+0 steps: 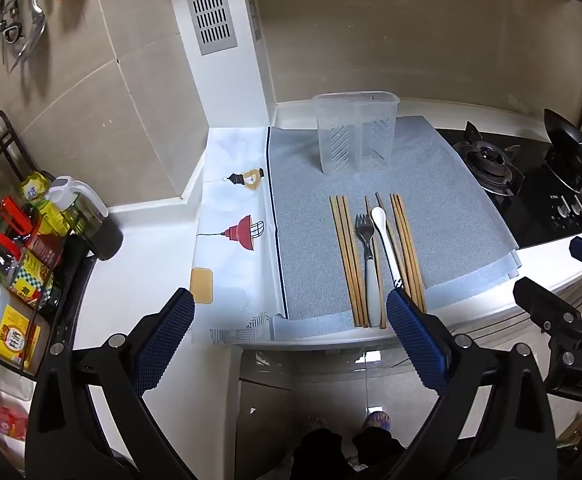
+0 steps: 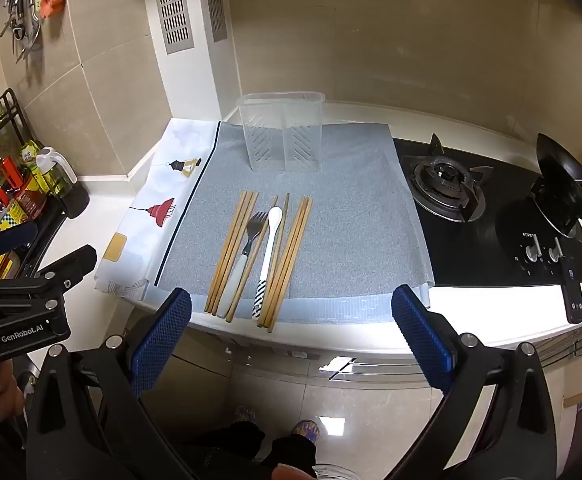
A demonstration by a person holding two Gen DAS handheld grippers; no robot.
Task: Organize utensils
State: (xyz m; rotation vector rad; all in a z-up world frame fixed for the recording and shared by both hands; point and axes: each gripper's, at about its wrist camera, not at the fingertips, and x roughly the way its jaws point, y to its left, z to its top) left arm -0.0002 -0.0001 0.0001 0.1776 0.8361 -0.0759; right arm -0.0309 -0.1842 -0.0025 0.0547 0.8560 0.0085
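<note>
Both grippers, left gripper [image 1: 291, 316] and right gripper [image 2: 291, 314], hang spread wide and empty off the front edge of the counter [image 2: 491, 304]. Chopsticks [image 2: 231, 252], fork [image 2: 247, 248] and spoon [image 2: 269, 248] lie packed side by side at the front edge of the grey mat [image 2: 351, 220]; the clear holder [image 2: 283, 136] stands at its back edge. Likely risks: pinching neighbouring pieces together, sweeping some off the edge, or tipping the light holder.
</note>
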